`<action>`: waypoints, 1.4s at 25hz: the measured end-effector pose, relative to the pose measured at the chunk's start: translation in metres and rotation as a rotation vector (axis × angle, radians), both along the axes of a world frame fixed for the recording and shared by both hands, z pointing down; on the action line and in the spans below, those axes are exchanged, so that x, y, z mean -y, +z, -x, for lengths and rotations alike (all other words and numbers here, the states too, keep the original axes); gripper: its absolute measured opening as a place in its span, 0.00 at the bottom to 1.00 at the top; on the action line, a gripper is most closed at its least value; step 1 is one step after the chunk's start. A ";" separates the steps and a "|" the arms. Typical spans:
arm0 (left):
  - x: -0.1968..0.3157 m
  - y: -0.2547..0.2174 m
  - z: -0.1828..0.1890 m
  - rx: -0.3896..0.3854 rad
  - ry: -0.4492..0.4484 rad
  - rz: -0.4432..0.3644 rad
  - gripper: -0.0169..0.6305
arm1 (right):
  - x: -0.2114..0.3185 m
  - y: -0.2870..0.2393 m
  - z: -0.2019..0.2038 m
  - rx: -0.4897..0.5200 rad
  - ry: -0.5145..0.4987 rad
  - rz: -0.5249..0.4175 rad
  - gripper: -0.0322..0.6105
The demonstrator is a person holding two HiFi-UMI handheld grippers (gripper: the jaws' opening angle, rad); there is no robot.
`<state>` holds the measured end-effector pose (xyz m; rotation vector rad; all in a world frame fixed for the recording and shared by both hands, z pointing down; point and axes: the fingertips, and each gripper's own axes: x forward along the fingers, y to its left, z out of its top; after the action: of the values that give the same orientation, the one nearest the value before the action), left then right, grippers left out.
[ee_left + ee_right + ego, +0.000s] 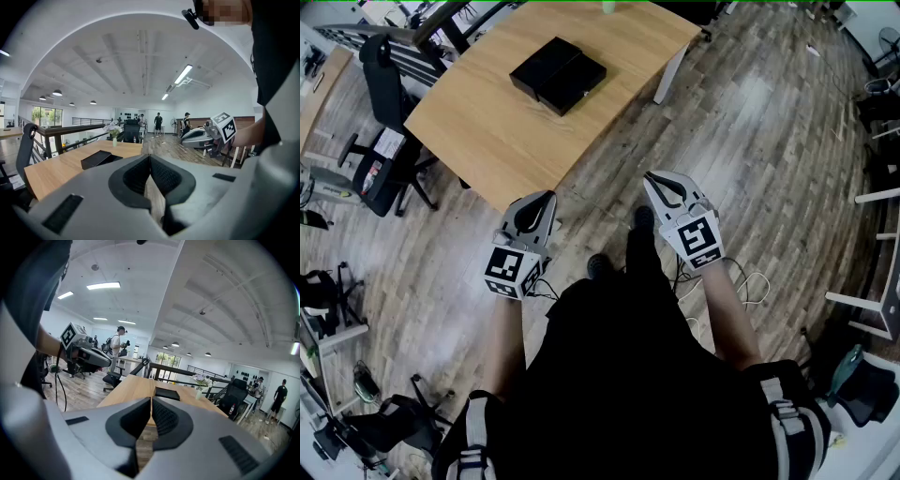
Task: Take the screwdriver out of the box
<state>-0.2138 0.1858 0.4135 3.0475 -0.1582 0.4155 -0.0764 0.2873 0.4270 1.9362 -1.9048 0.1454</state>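
Note:
A black box (557, 74) lies closed on the wooden table (516, 141); it also shows as a flat dark shape, the box (99, 159) in the left gripper view and the box (167, 393) in the right gripper view. No screwdriver is visible. My left gripper (547, 198) hovers over the floor just short of the table's near edge, jaws shut with nothing between them. My right gripper (651, 177) is held to the right of the table's near corner, also shut and empty. Both point toward the table, well short of the box.
A black office chair (382, 141) stands at the table's left. A white table leg (670, 75) is at the right corner. A vase with flowers (114, 133) sits on the table's far end. People stand far off in the room. Wood floor lies around.

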 end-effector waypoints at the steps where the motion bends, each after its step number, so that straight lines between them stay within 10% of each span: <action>1: 0.000 0.000 0.000 -0.001 0.002 0.001 0.06 | 0.000 0.001 0.002 0.000 -0.003 0.003 0.09; 35: 0.023 0.021 -0.065 0.047 -0.072 0.014 0.06 | 0.023 0.054 -0.070 0.079 -0.009 0.047 0.09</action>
<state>-0.1484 0.1627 0.4346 3.0087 -0.2650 0.4813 -0.0064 0.2642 0.4814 1.9164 -1.9423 0.2649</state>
